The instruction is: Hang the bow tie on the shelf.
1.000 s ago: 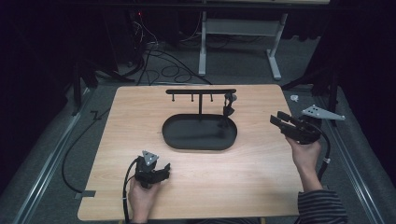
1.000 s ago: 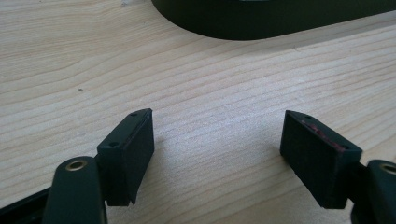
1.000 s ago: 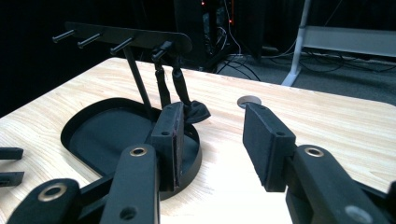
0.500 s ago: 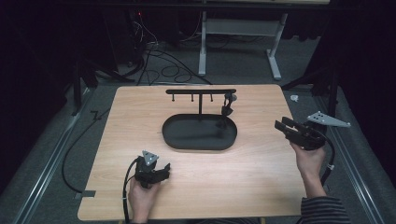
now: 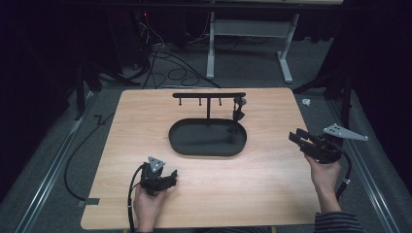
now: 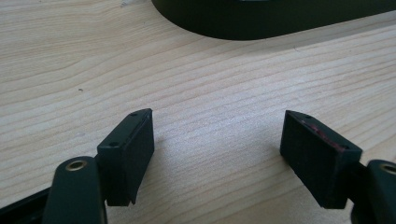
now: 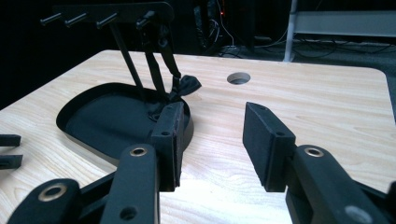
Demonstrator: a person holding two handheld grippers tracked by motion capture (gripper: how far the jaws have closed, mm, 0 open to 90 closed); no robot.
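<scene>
My left gripper [image 5: 167, 175] sits spread and empty on the near surface [image 5: 272, 189]; my right gripper [image 5: 302, 139], also spread, hovers at the right edge. The dark strap [image 5: 238, 112] hangs off the rack's [image 5: 209, 95] rightmost peg over the oval tray [image 5: 206, 146] (loosely, I judge), so a clumsy reach could knock it off or tip the rack.

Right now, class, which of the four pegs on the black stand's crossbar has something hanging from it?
The peg at the crossbar's right end in the high view: a black strap hangs from it toward the tray. The other three are bare.
</scene>
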